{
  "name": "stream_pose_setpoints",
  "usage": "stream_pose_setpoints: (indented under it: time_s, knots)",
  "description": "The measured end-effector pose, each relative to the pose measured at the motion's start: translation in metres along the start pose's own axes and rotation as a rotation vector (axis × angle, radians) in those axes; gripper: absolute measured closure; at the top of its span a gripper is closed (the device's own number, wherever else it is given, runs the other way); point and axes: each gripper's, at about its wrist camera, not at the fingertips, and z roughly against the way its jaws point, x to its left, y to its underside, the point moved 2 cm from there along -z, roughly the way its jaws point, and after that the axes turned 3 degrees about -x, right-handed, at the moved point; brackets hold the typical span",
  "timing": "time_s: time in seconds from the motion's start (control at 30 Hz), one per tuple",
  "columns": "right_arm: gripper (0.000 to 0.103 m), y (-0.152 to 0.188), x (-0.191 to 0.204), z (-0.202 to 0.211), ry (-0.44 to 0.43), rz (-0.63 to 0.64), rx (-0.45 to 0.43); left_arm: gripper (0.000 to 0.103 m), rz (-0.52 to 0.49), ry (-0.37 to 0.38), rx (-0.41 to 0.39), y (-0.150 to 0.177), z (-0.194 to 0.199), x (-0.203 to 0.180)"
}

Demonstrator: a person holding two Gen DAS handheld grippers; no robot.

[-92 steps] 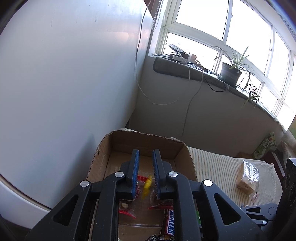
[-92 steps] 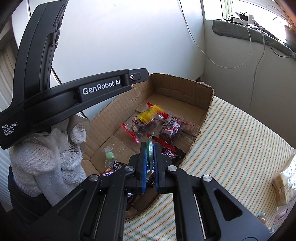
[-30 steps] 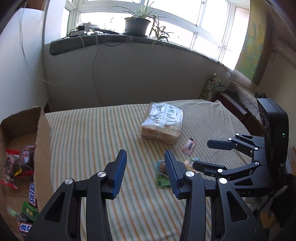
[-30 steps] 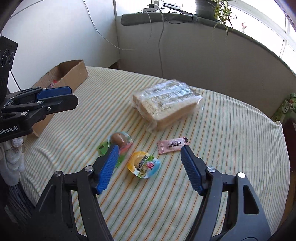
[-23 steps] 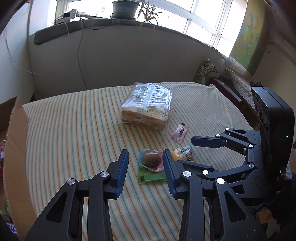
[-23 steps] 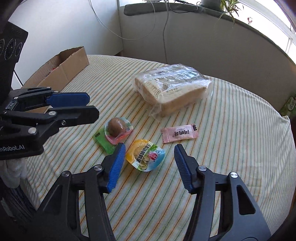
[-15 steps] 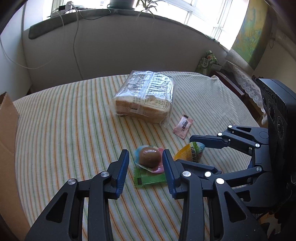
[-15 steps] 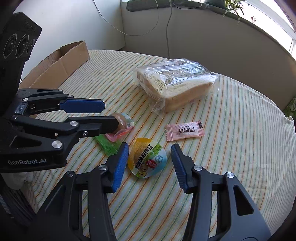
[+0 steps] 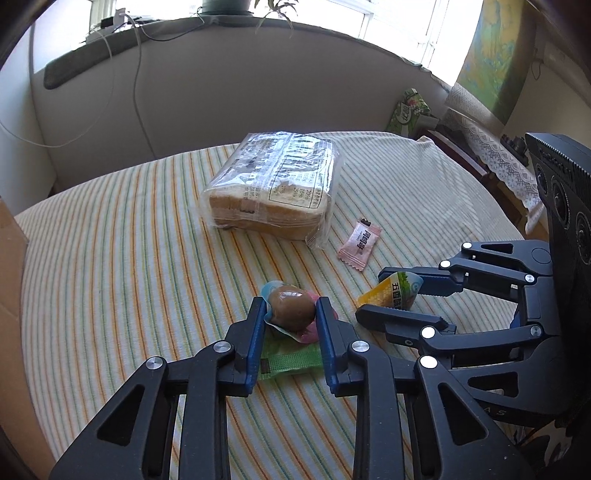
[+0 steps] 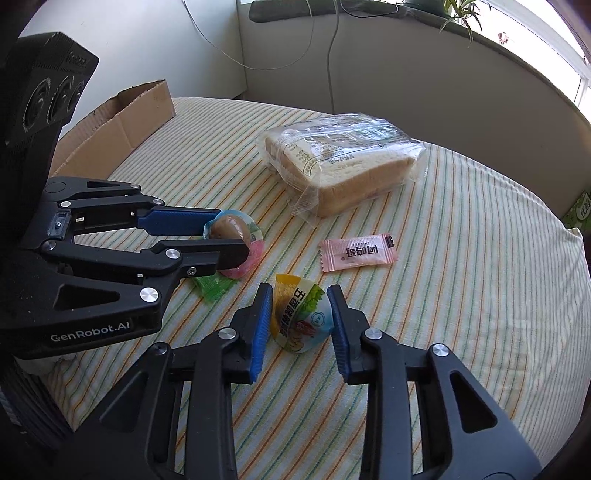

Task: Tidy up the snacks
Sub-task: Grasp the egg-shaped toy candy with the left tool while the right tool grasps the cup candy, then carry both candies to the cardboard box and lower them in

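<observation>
Two black plastic grippers with ribbed blue pads work side by side low over a round table (image 9: 110, 258) draped in a soft cloth striped in orange, green and white. The left gripper (image 9: 290, 312) has its jaws closing on a smooth brown egg sealed in a glossy pink and blue packet (image 9: 290, 308); the pads touch both sides of the packet, which is lifted a little above a flat, crinkled green wrapper (image 9: 290, 360) lying on the cloth beneath it. Just beside it, the right gripper (image 10: 300, 314) has its jaws closing around a rounded foil-topped snack cup (image 10: 300, 317) printed in yellow, green and blue, tipped on edge so the lid faces up; the pads sit against its two sides. A little farther on lies a flat pink sachet (image 10: 358, 253) with serrated ends, apart from both grippers. Beyond that rests a blocky loaf of sliced bread (image 10: 343, 166) in a clear, shiny printed bag, its loose end crumpled toward the sachet. At the table's far left edge stands an open corrugated cardboard box (image 10: 122, 125), one flap raised, well apart from the snacks. Behind everything curves a pale wall with trailing cables (image 9: 138, 74) under a sunlit window ledge holding a potted plant (image 10: 458, 11).
</observation>
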Motion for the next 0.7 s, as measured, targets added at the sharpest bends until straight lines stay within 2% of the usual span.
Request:
stream_pose_setpoints:
  time_s: [0.4, 0.7]
  knots:
    - [0.073, -0.004, -0.01, 0.014, 0.021, -0.029, -0.025, 0.078, 0.02, 0.0, -0.059, -0.006, 0.021, 0.007]
    - [0.073, -0.019, 0.006, 0.023, 0.019, -0.006, -0.056, 0.078, 0.047, -0.031, -0.139, -0.016, 0.05, 0.023]
